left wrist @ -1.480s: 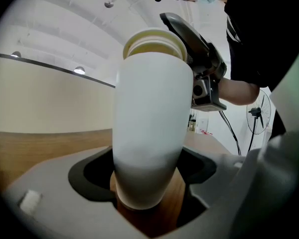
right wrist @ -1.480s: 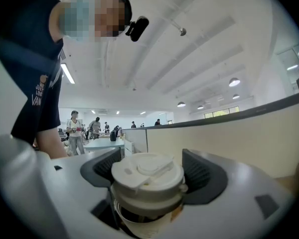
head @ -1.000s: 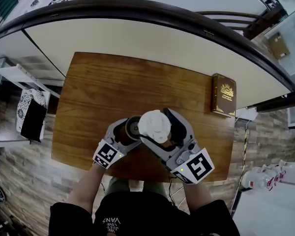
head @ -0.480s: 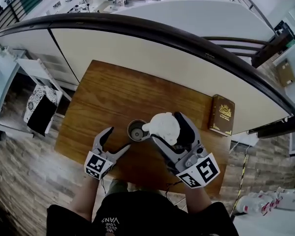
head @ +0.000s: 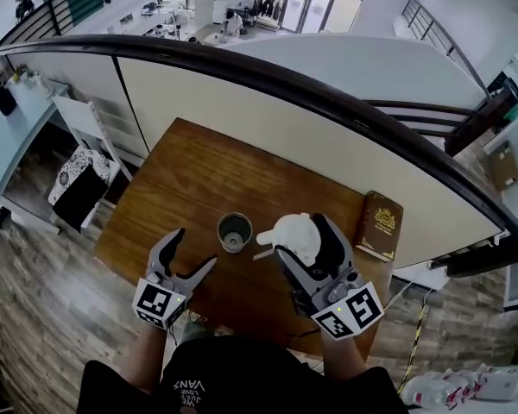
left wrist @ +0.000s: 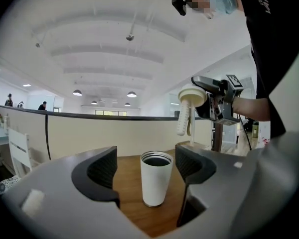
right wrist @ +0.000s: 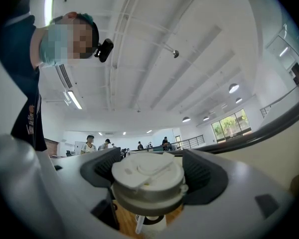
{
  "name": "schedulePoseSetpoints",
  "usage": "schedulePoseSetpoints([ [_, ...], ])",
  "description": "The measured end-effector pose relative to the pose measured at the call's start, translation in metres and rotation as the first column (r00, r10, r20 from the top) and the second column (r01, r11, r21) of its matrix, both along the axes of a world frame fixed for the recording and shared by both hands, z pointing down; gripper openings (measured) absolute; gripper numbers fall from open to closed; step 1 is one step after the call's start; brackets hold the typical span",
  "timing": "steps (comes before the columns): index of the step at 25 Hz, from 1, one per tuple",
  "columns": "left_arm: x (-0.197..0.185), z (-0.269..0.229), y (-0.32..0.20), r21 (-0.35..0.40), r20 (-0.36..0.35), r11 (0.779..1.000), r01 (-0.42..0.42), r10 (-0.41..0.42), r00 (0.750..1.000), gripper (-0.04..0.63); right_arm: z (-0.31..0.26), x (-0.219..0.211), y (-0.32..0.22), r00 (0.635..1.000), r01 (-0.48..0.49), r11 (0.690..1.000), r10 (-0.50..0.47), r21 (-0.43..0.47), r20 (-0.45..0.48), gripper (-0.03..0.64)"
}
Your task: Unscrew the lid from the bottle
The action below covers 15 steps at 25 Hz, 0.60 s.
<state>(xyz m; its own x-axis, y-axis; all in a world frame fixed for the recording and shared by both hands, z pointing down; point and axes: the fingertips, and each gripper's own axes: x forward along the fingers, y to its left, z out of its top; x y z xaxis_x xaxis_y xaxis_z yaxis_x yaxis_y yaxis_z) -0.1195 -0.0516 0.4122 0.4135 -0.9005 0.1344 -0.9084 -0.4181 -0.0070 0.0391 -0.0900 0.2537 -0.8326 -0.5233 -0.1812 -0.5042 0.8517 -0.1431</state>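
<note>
A white bottle point(head: 234, 231) stands upright and uncapped on the wooden table point(head: 198, 179); its dark open mouth shows in the left gripper view point(left wrist: 156, 178). My right gripper point(head: 304, 241) is shut on the white lid point(head: 294, 234), held up in the air to the right of the bottle, a straw hanging below it point(left wrist: 183, 118). The lid point(right wrist: 147, 179) sits squeezed between both pads in the right gripper view. My left gripper point(head: 190, 250) is open, drawn back from the bottle toward me, nothing between its fingers point(left wrist: 147, 169).
A brown book with gold print point(head: 380, 225) lies at the table's right edge. A curved dark railing point(head: 328, 102) and pale wall run behind the table. A white chair point(head: 86, 128) stands off the left side, on the wood-plank floor.
My left gripper let go of the bottle, opened and pulled back toward me. The right gripper carried the lid up and rightward, off the bottle.
</note>
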Motion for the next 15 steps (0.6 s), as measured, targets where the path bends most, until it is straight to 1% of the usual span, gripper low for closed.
schedulePoseSetpoints([
  [3, 0.009, -0.019, 0.007, -0.003, -0.04, 0.999, 0.046, -0.046, 0.998, 0.362, 0.004, 0.011, 0.007, 1.0, 0.011, 1.0, -0.011, -0.011, -0.008, 0.354],
  [5, 0.014, -0.025, 0.011, 0.026, -0.028, 0.998, 0.055, -0.054, 0.998, 0.326, 0.008, 0.019, 0.009, 1.0, 0.012, 1.0, -0.013, -0.021, -0.009, 0.354],
  [7, 0.02, -0.031, 0.016, 0.05, -0.019, 0.997, 0.061, -0.06, 0.998, 0.26, 0.011, 0.026, 0.012, 1.0, 0.015, 0.999, -0.015, -0.034, -0.008, 0.354],
  [10, 0.032, -0.046, 0.026, 0.055, -0.059, 0.996, 0.071, -0.067, 0.996, 0.156, 0.016, 0.036, 0.016, 1.0, 0.026, 0.998, -0.026, -0.058, -0.001, 0.354],
  [13, 0.044, -0.06, 0.03, 0.059, -0.081, 0.995, 0.082, -0.077, 0.994, 0.092, 0.021, 0.044, 0.017, 0.999, 0.037, 0.996, -0.037, -0.078, 0.005, 0.354],
  [15, 0.049, -0.066, 0.032, 0.061, -0.083, 0.994, 0.093, -0.088, 0.993, 0.068, 0.023, 0.047, 0.018, 0.999, 0.045, 0.995, -0.045, -0.09, 0.01, 0.354],
])
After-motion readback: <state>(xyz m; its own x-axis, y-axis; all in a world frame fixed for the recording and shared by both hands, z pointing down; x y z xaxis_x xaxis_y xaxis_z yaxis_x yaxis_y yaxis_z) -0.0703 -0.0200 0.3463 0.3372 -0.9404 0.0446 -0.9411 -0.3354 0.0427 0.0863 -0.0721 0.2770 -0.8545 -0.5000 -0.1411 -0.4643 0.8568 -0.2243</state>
